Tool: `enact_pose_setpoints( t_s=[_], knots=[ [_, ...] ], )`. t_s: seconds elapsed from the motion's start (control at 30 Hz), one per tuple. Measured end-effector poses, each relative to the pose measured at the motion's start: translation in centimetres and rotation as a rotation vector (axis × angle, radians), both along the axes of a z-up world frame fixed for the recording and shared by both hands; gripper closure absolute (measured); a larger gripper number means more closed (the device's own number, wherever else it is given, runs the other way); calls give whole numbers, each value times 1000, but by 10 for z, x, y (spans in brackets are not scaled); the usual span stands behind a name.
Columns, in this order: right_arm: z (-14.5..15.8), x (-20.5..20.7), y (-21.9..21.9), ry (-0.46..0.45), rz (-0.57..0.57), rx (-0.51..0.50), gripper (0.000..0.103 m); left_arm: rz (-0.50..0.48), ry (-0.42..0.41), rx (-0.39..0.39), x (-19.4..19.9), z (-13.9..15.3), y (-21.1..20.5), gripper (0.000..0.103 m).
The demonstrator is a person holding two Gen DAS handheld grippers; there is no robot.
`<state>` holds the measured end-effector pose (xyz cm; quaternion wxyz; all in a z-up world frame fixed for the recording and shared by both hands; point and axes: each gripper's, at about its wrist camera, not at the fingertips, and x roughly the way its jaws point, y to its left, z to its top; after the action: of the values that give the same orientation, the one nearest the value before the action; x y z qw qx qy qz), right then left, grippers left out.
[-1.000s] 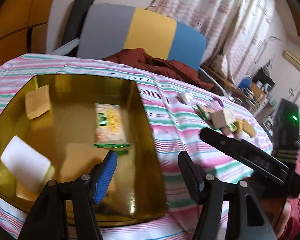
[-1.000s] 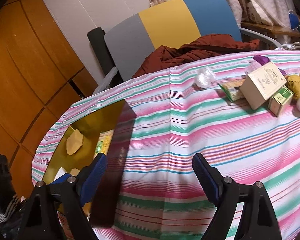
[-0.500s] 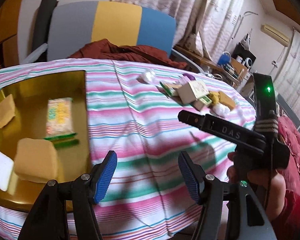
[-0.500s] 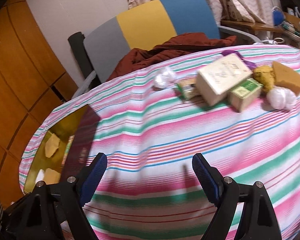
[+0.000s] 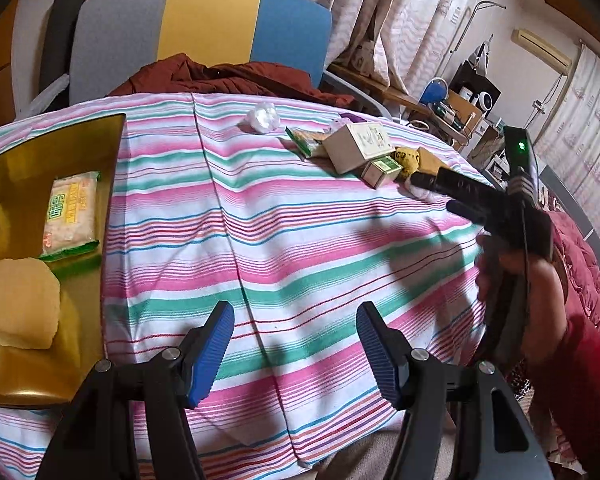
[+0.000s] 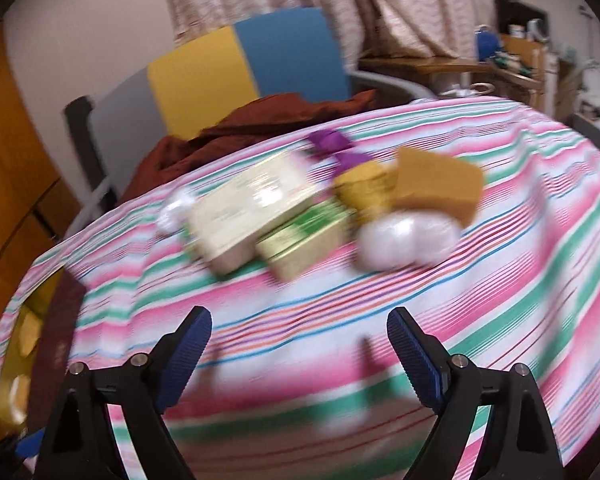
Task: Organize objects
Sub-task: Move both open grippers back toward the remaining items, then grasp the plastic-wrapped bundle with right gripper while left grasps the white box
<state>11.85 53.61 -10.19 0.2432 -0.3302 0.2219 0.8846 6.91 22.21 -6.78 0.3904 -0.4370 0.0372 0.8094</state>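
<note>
Left wrist view: my left gripper (image 5: 296,344) hangs over the near edge of the striped tablecloth (image 5: 284,232), jaws parted, nothing between them. At the table's left edge sits the gold tray (image 5: 60,140), holding a green-trimmed snack packet (image 5: 71,214) and a tan sponge block (image 5: 20,304). Toward the far right edge lies the unsorted cluster: a cream box (image 5: 358,146), a small green box (image 5: 382,170) touching it, and a white wad (image 5: 264,117) set apart on the left. Right wrist view, blurred: my right gripper (image 6: 300,356) points at that cluster, jaws opening, empty; a brown sponge (image 6: 436,186) rests behind a white bundle (image 6: 404,242).
</note>
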Motion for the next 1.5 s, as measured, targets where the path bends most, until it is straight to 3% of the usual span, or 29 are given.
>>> enact_pose_setpoints(
  t_s=[0.2, 0.4, 0.5, 0.57, 0.63, 1.0, 1.3, 1.5],
  knots=[
    [-2, -7, 55, -50, -74, 37, 13, -3, 1, -12, 1, -1, 4, 39],
    [-12, -27, 73, -136, -29, 119, 14, -16, -5, -30, 1, -4, 11, 39],
    [-20, -30, 72, -143, -11, 127, 25, -23, -4, -38, 1, -4, 15, 39],
    [-25, -32, 71, -146, 6, 115, 45, -29, -5, -44, 1, -5, 19, 39],
    [-28, -32, 70, -144, 10, 115, 57, -35, -6, -49, -1, -5, 24, 39],
    [-31, -17, 67, -69, -16, 84, 59, -100, 31, -95, -27, 1, 81, 38],
    [-33, -16, 64, -58, -21, 94, 59, -176, 133, -148, -60, 11, 152, 22],
    [-34, -16, 65, -52, -24, 96, 59, -284, 258, -249, -74, 13, 207, 21]
  ],
)
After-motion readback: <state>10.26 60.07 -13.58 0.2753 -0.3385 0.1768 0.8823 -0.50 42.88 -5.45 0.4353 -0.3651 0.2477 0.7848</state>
